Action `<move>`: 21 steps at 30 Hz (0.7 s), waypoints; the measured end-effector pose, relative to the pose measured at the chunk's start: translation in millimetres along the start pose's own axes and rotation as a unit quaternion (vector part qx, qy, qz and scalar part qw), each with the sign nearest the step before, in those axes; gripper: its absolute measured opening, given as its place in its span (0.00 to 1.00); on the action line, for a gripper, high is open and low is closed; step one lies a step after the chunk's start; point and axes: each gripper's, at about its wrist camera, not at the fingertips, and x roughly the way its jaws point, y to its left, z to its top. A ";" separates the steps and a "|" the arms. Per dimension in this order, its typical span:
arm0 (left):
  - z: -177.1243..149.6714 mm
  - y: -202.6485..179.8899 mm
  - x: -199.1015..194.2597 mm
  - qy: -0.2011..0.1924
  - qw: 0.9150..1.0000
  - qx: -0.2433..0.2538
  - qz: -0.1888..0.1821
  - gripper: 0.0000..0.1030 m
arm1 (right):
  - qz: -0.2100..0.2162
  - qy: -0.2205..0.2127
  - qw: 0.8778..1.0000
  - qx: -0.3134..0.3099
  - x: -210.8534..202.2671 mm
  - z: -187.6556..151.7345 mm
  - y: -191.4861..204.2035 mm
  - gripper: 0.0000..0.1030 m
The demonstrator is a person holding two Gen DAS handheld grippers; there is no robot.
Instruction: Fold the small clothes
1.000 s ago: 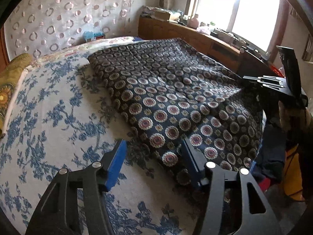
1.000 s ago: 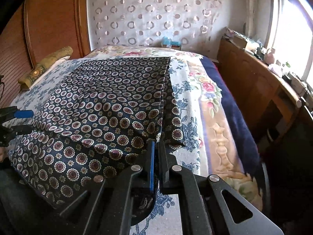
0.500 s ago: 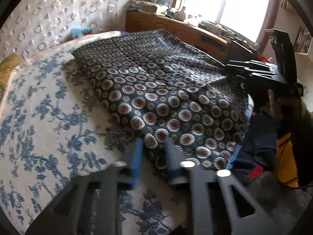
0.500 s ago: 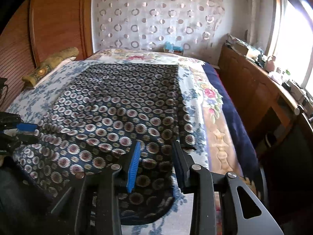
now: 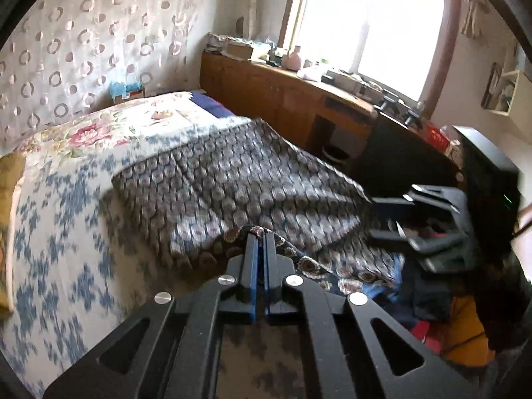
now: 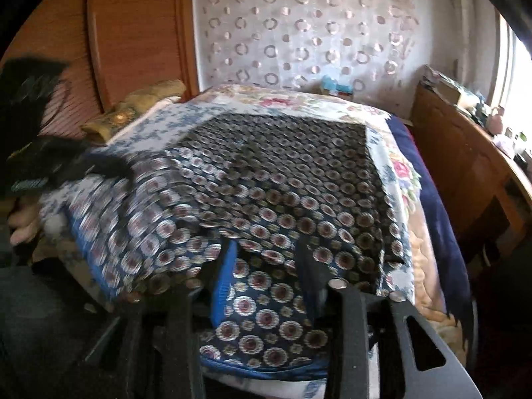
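A dark navy cloth with round medallion print (image 5: 232,186) lies across the bed (image 5: 60,199). My left gripper (image 5: 261,236) is shut on the cloth's near corner and holds it lifted. In the right wrist view the cloth (image 6: 282,173) lies spread, with its left near corner raised. My right gripper (image 6: 266,256) is open, its fingers either side of the cloth's near edge. The right gripper shows in the left wrist view (image 5: 395,216). The left gripper shows at the left of the right wrist view (image 6: 109,166), blurred.
A wooden cabinet (image 5: 286,96) with clutter runs under the window (image 5: 369,20). A wooden headboard (image 6: 133,33) and a yellow pillow (image 6: 133,113) stand at the bed's far left. Dark clothes (image 5: 429,296) lie at the bed's foot.
My left gripper has closed on the cloth's near corner and lifted it. My right gripper has opened and let go of the cloth's edge.
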 end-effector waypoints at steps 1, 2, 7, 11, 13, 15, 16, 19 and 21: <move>6.3 2.1 5.6 -0.002 1.000 -0.002 0.006 0.03 | 0.000 -0.005 1.000 -0.001 -3.4 1.6 1.4 0.49; 8.9 5.4 7.8 -0.001 1.000 -0.006 0.008 0.03 | -0.004 -0.012 1.000 -0.002 -7.9 3.7 2.9 0.52; 16.5 19.9 30.1 0.014 0.999 -0.026 0.014 0.03 | -0.011 -0.035 0.999 -0.007 -21.9 2.2 9.2 0.55; 13.1 29.8 44.4 0.025 0.999 -0.035 0.025 0.03 | -0.002 -0.025 1.000 -0.013 -19.4 -3.8 13.3 0.56; 11.7 33.2 49.2 0.030 0.998 -0.038 0.028 0.03 | 0.003 -0.020 1.000 -0.015 -15.4 -5.6 15.8 0.57; 10.6 36.3 54.3 0.034 0.998 -0.040 0.033 0.03 | 0.011 -0.016 1.000 -0.016 -14.3 -6.3 16.6 0.59; 9.7 37.8 56.5 0.036 0.998 -0.041 0.035 0.03 | 0.018 -0.012 1.000 -0.018 -12.8 -7.1 16.9 0.61; 8.9 39.9 60.5 0.040 0.998 -0.043 0.038 0.03 | 0.020 0.009 0.999 -0.023 -2.4 -12.1 16.1 0.63; 8.5 40.1 61.3 0.041 0.997 -0.042 0.041 0.03 | 0.016 0.021 0.999 -0.022 2.9 -13.4 13.6 0.63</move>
